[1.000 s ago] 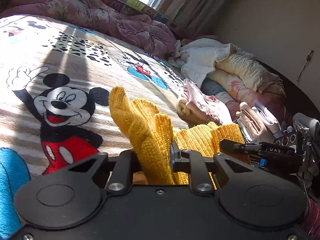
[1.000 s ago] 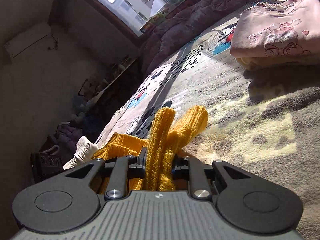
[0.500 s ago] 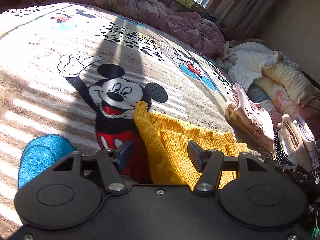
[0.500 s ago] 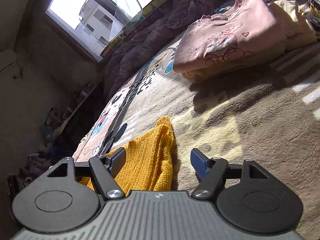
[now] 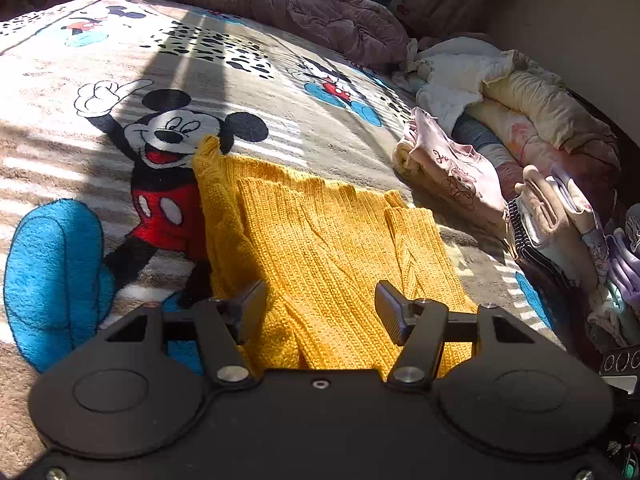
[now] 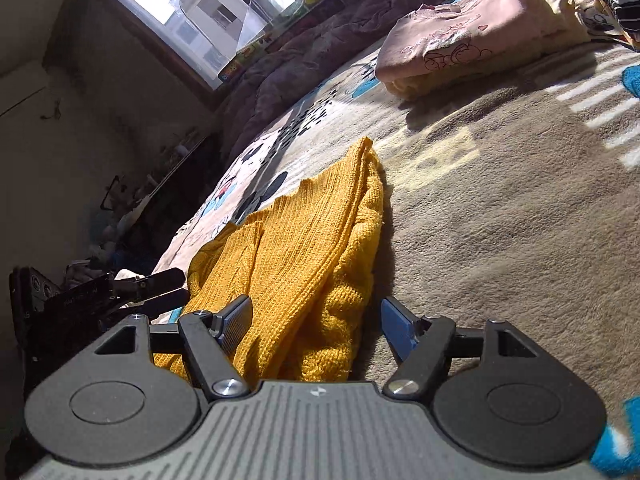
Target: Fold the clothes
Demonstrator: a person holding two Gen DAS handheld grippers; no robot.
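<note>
The yellow knit (image 5: 328,240) lies folded on the Mickey blanket (image 5: 168,148), one edge overlapping the printed mouse's red shorts, its ribbed layers stacked with a narrower fold on the side nearer the clothes piles. The left gripper (image 5: 320,312) sits low over the near end of the knit with its jaws spread wide, gripping nothing — the fabric runs between and under the two fingers without being pinched. In the right wrist view the right gripper (image 6: 316,320) is likewise wide apart, its left finger over the knit (image 6: 304,256) and its blue-padded right finger over bare blanket (image 6: 500,220) just beside the knit's bulky folded edge. The left gripper shows there as a black shape (image 6: 152,292) at the knit's far side. Beyond the knit, well apart from it, a folded pink sweatshirt (image 5: 452,176) with a cartoon print rests on a pale yellow garment, and more folded and heaped clothes (image 5: 552,216) line the bed edge. A rumpled mauve quilt (image 5: 280,4) lies along the head of the bed under the window (image 6: 208,8).
</note>
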